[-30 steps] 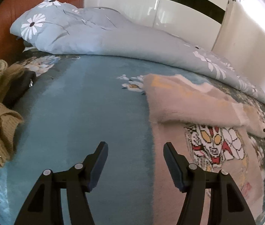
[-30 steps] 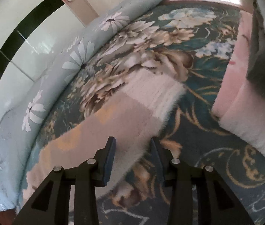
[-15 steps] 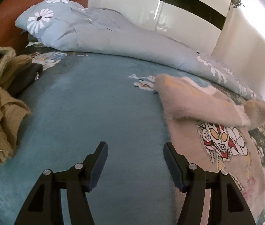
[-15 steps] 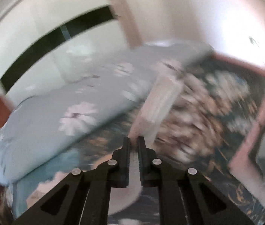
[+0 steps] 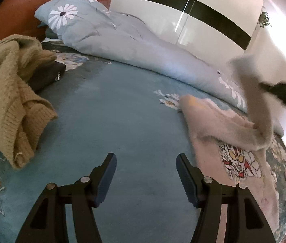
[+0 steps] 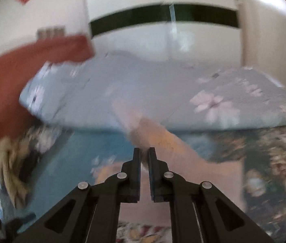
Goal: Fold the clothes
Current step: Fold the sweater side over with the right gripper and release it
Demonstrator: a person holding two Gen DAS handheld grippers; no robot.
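A fuzzy pink sweater (image 5: 220, 125) with a cartoon print (image 5: 238, 160) lies on the bed at the right of the left wrist view. My right gripper (image 6: 144, 156) is shut on its sleeve (image 6: 151, 129) and holds it lifted; the raised sleeve (image 5: 252, 93) and that gripper (image 5: 280, 93) show at the right of the left wrist view. My left gripper (image 5: 145, 170) is open and empty above the blue bedspread (image 5: 112, 125), left of the sweater.
A tan knit sweater (image 5: 7, 93) lies heaped at the left over a dark bag (image 5: 45, 75). A grey daisy-print duvet (image 5: 126, 44) runs along the far side. A brown headboard (image 6: 21, 66) and a white wardrobe (image 5: 183, 10) stand behind.
My right gripper closed on the pink sleeve and lifted it up and toward the left. My left gripper stayed open and drew back a little from the sweater.
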